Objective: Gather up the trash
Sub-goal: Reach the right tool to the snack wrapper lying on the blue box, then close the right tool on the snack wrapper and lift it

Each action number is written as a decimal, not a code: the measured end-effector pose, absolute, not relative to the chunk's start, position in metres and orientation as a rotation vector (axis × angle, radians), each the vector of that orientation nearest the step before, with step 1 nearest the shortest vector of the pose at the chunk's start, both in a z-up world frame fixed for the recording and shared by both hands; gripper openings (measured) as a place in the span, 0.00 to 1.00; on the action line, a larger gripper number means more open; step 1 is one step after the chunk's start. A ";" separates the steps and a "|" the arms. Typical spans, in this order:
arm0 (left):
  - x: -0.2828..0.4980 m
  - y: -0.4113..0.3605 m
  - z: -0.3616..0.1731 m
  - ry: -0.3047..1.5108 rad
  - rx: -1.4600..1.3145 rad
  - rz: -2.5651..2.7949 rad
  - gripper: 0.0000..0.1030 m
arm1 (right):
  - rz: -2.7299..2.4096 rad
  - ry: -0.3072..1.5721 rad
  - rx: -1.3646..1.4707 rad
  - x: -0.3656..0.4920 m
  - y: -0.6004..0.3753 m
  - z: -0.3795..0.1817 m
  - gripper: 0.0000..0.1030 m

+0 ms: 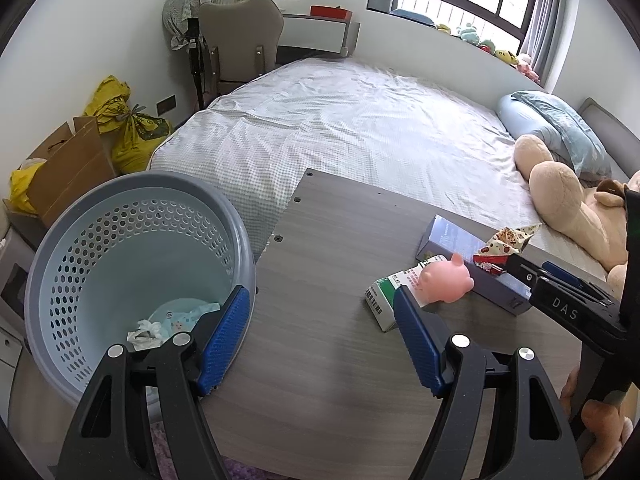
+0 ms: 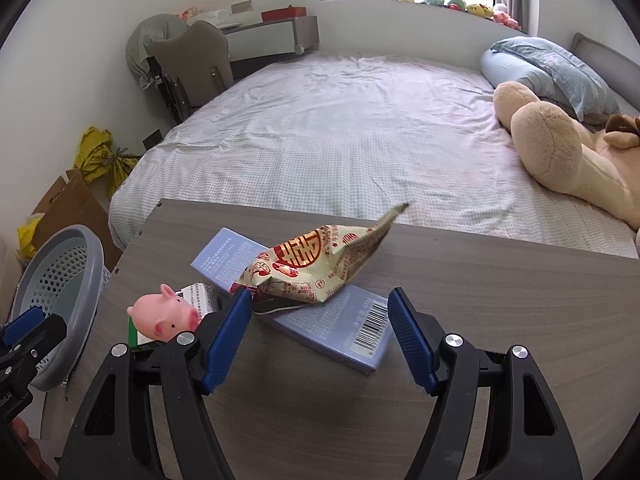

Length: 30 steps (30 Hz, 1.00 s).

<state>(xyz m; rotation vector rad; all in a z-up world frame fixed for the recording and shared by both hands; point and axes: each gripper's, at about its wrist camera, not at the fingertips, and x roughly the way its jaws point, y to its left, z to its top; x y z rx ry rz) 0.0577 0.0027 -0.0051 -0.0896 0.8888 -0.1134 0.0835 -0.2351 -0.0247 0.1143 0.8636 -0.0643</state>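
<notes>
A crumpled snack wrapper with red print lies on a flat blue box on the grey wooden table. My right gripper is open, its fingers on either side of the box, the left fingertip touching the wrapper's near end. A pink toy pig stands on a small green-white carton left of it. My left gripper is open and empty beside the blue-grey basket, which holds a white tissue and a light blue wrapper. The wrapper, pig and right gripper also show in the left view.
A bed with a large plush bear and blue pillow lies behind the table. Yellow bags and a cardboard box sit on the floor behind the basket. A chair stands at the far wall.
</notes>
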 end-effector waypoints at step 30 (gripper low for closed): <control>0.058 0.005 -0.007 0.890 -0.104 -0.123 0.69 | -0.114 0.845 0.146 0.111 -0.282 -0.017 0.67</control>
